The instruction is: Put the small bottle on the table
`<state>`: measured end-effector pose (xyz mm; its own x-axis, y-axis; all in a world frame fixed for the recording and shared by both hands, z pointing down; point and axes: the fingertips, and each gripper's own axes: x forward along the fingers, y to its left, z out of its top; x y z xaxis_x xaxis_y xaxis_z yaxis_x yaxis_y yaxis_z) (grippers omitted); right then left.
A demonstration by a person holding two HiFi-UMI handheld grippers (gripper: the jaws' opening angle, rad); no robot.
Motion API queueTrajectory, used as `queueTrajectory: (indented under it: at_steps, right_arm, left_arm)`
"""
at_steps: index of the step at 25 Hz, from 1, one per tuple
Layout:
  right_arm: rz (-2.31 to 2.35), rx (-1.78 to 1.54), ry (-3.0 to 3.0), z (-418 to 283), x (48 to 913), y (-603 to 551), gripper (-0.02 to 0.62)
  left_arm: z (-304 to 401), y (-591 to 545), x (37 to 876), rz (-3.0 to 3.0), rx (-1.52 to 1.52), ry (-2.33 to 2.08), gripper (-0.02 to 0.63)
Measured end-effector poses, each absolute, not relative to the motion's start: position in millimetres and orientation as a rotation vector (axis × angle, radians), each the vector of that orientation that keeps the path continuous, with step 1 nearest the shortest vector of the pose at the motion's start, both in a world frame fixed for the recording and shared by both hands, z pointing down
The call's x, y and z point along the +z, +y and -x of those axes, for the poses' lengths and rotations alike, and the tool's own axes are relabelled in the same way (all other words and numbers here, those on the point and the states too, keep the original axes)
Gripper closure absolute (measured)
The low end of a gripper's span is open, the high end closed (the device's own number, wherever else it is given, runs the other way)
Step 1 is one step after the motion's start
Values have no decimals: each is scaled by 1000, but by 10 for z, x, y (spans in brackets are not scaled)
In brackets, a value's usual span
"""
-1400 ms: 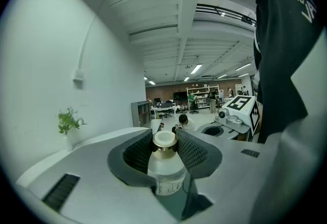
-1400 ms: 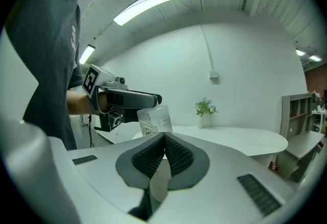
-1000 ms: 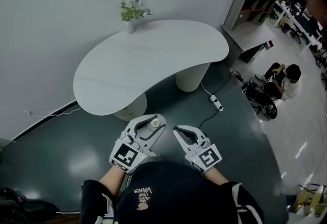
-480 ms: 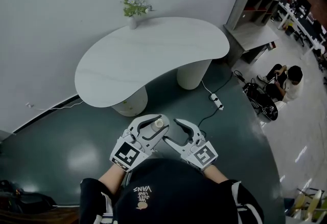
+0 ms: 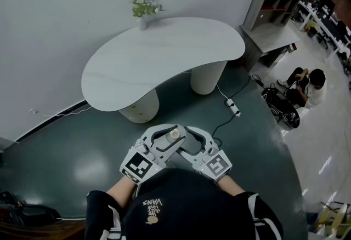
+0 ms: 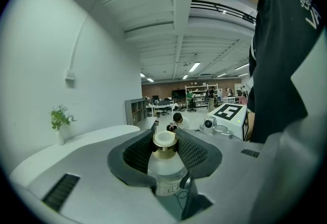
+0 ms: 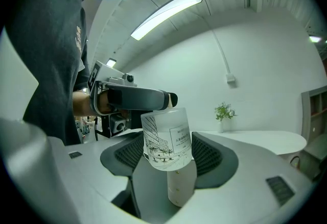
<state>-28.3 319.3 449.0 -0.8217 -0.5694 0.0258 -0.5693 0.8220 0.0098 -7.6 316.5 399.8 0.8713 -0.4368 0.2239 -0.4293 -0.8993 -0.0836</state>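
A small frosted bottle (image 6: 164, 169) with a gold collar and white cap (image 5: 174, 133) sits between the pads of my left gripper (image 6: 164, 152), which is shut on its neck and shoulder. In the head view both grippers meet low in the frame, over the dark floor and in front of the white curved table (image 5: 164, 58). My right gripper (image 7: 168, 159) stands wide open, its jaws on either side of the bottle's printed body (image 7: 167, 138) without pressing it. The left gripper (image 7: 134, 98) holds the bottle's far end there.
A small vase of greenery (image 5: 143, 10) stands at the table's far edge by the wall. A power strip and cable (image 5: 232, 106) lie on the floor right of the table legs. A person (image 5: 305, 84) sits on the floor at the right, near a grey shelf unit (image 5: 271, 6).
My right gripper has opened and swung left until its jaws flank the bottle. The left gripper has kept its hold and barely moved.
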Motion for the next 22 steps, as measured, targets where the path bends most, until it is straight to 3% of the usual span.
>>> queueTrajectory:
  at_steps: [22]
  right_arm:
    - [-924,104,-2922,247,4738,3182,334]
  left_arm:
    - [29,3126,4195,3044,-415,669,446]
